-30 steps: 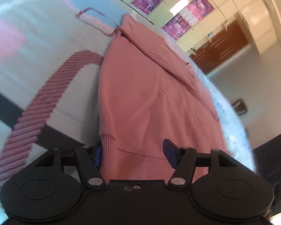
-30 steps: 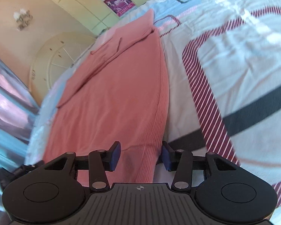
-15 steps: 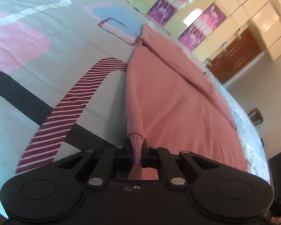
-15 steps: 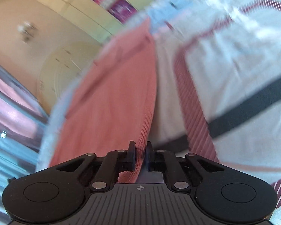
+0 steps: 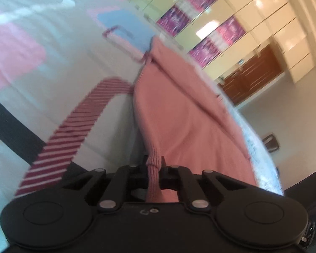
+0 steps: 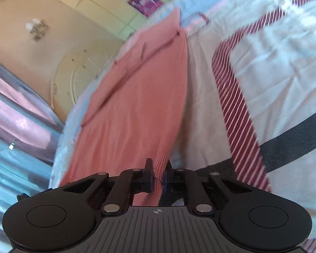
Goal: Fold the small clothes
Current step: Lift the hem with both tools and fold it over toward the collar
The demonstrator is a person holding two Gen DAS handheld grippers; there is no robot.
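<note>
Ribbed salmon-pink knit is pinched in both pairs of tongs: the left tongs [image 5: 154, 164] are clamped on a bunched corner of the pink garment [image 5: 185, 118], and the right tongs [image 6: 159, 168] are clamped on its ribbed hem edge [image 6: 161, 164], the black fingers [image 6: 149, 171] pressed against the cloth on either side. From each grip the pink garment [image 6: 137, 105] runs away lengthwise over the bed, lying mostly flat with a long fold along its far side. The bedsheet [image 5: 52, 69] beneath it is pale with a maroon-and-white striped band [image 5: 78, 130], a dark band and blocks of pink and light blue; the right view shows the same striped band [image 6: 236, 109] curving beside the garment's edge. Only the left view takes in the brown wooden cabinet [image 5: 252, 73] and the purple posters [image 5: 210, 48] on cream cupboard doors beyond the bed. Only the right view shows a shiny curtain [image 6: 14, 116] at the side, a round cream moulding [image 6: 78, 73] and a light fitting [image 6: 36, 29] on the ceiling. Both views are somewhat blurred.
</note>
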